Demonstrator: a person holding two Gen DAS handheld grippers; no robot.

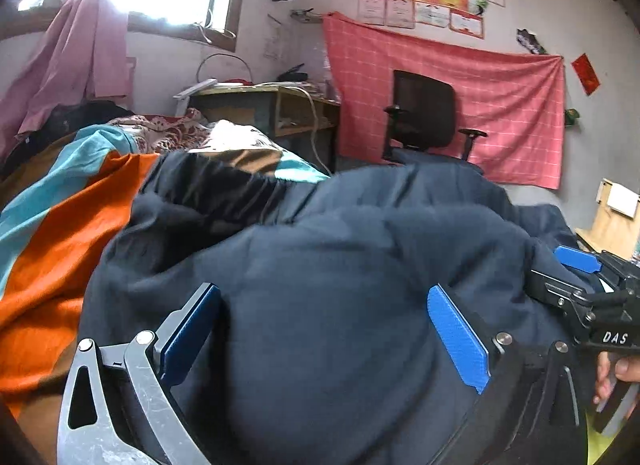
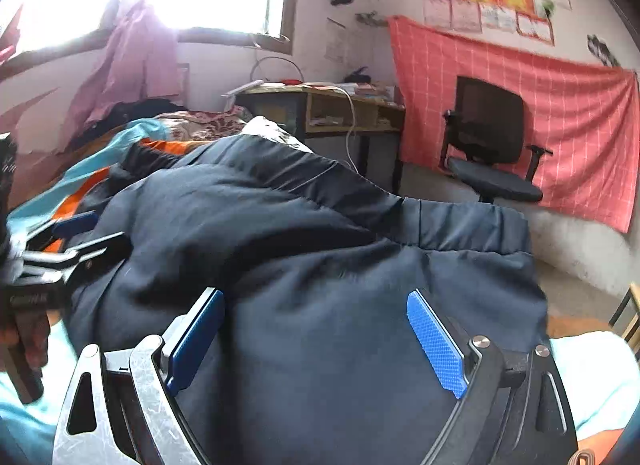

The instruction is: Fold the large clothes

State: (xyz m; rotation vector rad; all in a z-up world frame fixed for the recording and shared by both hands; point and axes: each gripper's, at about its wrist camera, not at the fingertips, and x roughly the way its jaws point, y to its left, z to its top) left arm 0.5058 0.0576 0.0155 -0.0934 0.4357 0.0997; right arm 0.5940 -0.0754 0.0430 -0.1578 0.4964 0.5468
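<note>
Our left gripper (image 1: pixel 324 329) stands spread wide, its blue pads (image 1: pixel 458 341) apart with the dark navy garment (image 1: pixel 320 265) lying between and under them but not pinched; it has let go. Our right gripper (image 2: pixel 316 337) is likewise released, pads (image 2: pixel 436 345) well apart over the same cloth, nothing clamped. In the left view we see the right gripper at the far right edge, with a hand (image 1: pixel 616 377) on its handle, so the two tools sit close beside each other over one end of the garment.

The garment lies heaped on the bed, on the orange and teal bedspread (image 1: pixel 60 249), its elastic waistband (image 2: pixel 468 221) bunched toward the far side. It looks rumpled rather than flat, with deep creases across the middle.

Our worry is this: with both grippers free, the fold rests only on the cloth's own weight, and a puffed layer like this may spring back or slide. If we close again without seeing an edge, we may catch one layer only, or several at once, and drag the pile askew. The pads could also nip the bedspread underneath and pull it along. With the grippers so near each other, a hasty reach may knock them together. The side of the garment toward the floor, near the chair (image 2: pixel 492 153), seems close to the bed's edge, so a careless tug could send it over.
</note>
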